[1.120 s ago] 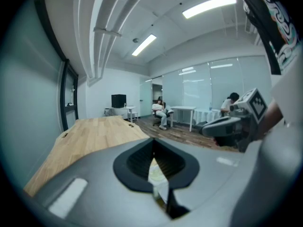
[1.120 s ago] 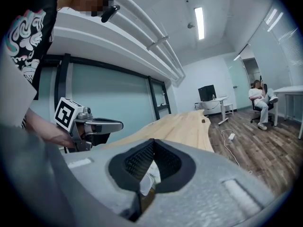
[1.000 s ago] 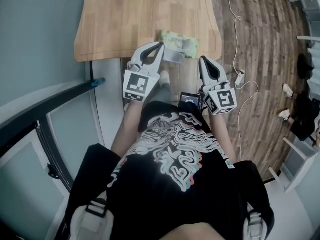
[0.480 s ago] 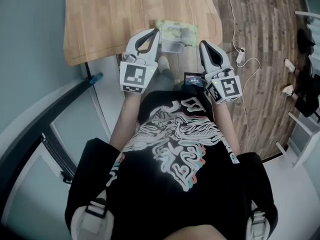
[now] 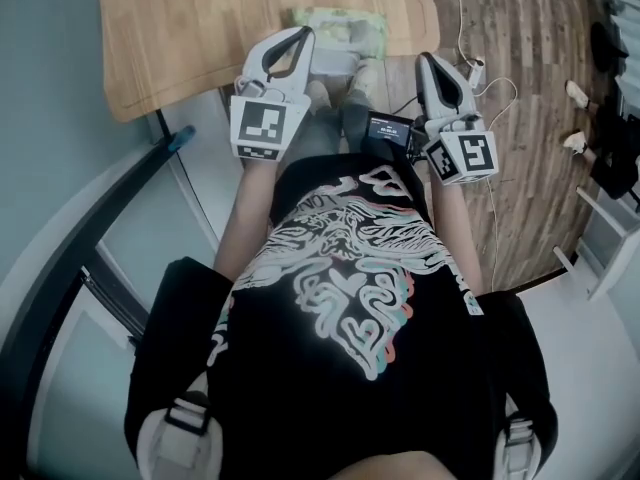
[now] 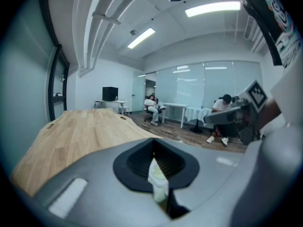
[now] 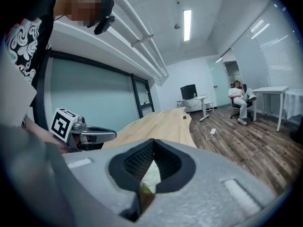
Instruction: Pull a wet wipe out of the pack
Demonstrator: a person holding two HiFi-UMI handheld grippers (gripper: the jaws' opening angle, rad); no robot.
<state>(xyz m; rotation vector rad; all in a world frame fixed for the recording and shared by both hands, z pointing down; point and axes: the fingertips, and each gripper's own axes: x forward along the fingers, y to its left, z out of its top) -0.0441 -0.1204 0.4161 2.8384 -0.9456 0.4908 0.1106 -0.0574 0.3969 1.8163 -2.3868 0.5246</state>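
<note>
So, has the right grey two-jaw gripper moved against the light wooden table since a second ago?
Yes. The right gripper has shifted rightwards along the wooden table's near edge, away from the green wet-wipe pack, towards its rounded corner.

The right gripper [image 5: 426,59] has drawn away from the pack [image 5: 345,23] at the table's [image 5: 200,28] near edge; the left gripper [image 5: 305,32] dipped.
</note>
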